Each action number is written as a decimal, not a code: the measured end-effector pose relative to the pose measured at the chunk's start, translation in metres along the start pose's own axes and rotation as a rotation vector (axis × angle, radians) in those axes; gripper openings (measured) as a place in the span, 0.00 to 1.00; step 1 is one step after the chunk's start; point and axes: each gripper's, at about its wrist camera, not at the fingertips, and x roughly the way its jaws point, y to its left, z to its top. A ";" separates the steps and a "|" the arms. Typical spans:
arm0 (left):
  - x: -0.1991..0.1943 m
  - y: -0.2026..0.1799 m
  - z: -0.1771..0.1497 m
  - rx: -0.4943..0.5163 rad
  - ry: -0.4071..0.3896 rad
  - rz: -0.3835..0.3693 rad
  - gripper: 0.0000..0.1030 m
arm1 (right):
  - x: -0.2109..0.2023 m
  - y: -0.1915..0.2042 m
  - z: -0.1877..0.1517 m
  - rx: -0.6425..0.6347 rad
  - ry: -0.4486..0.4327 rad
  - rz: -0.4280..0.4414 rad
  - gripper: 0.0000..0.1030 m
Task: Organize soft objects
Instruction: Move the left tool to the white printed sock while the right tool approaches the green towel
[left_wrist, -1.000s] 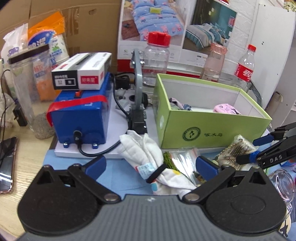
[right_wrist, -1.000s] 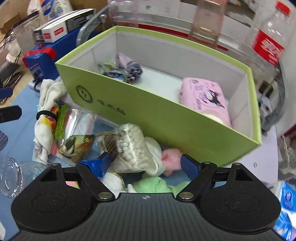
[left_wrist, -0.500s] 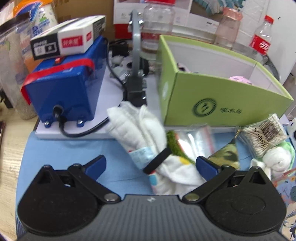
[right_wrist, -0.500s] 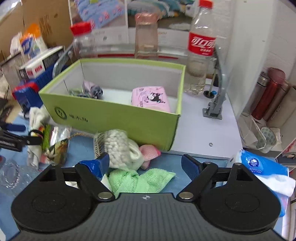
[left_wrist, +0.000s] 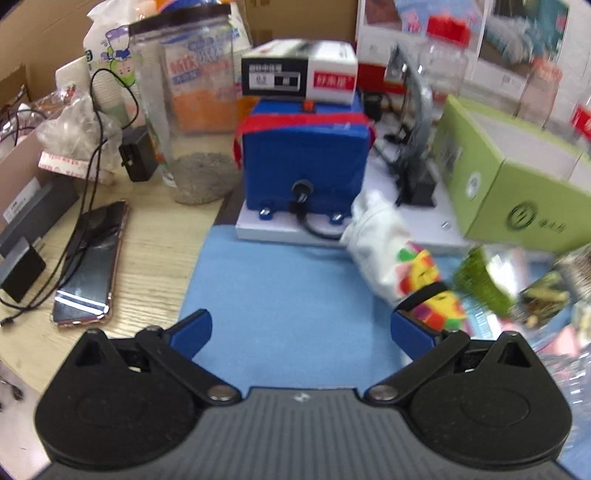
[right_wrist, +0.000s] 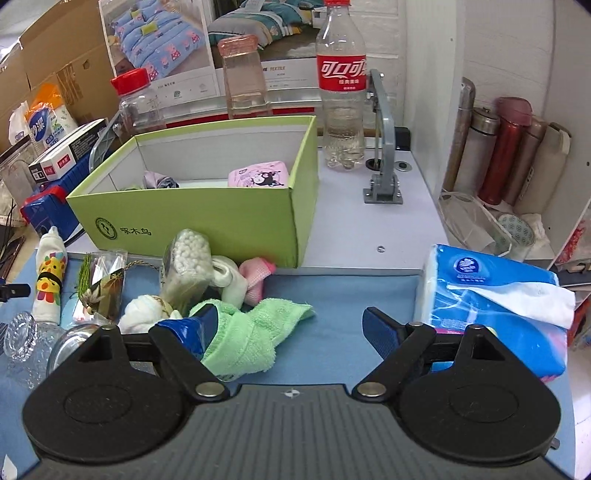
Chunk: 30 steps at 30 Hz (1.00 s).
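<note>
A green box (right_wrist: 207, 218) holds a pink tissue pack (right_wrist: 258, 176) and a small folded cloth (right_wrist: 159, 181). In front of it on the blue mat lie a green towel (right_wrist: 255, 328), white and pink socks (right_wrist: 243, 277), a bag of cotton swabs (right_wrist: 188, 258) and a rolled white cloth with a colourful print (right_wrist: 48, 280). That roll also shows in the left wrist view (left_wrist: 391, 254), beside my left gripper's right fingertip. My left gripper (left_wrist: 301, 328) is open and empty. My right gripper (right_wrist: 291, 325) is open, its left finger touching the green towel.
A blue tissue pack (right_wrist: 491, 299) lies right of my right gripper. A blue machine (left_wrist: 303, 162), a plastic jar (left_wrist: 195, 110) and a phone (left_wrist: 92, 262) stand left. Bottles (right_wrist: 341, 92) stand behind the box; flasks (right_wrist: 509, 147) at far right. A glass (right_wrist: 22, 332) sits at left.
Both grippers have pulled back and stay open. The left view has swung left, so the white roll now lies at its right. The right view has swung right, away from the box.
</note>
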 end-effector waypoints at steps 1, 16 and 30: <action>-0.005 -0.001 0.002 -0.014 -0.013 -0.031 0.99 | 0.003 0.003 0.003 -0.006 0.006 0.007 0.70; 0.012 -0.045 0.012 0.016 -0.009 -0.140 0.99 | 0.057 0.013 0.015 -0.104 0.211 0.034 0.71; -0.005 -0.054 0.002 0.018 -0.015 -0.172 0.99 | -0.040 -0.010 -0.085 -0.219 0.212 -0.102 0.72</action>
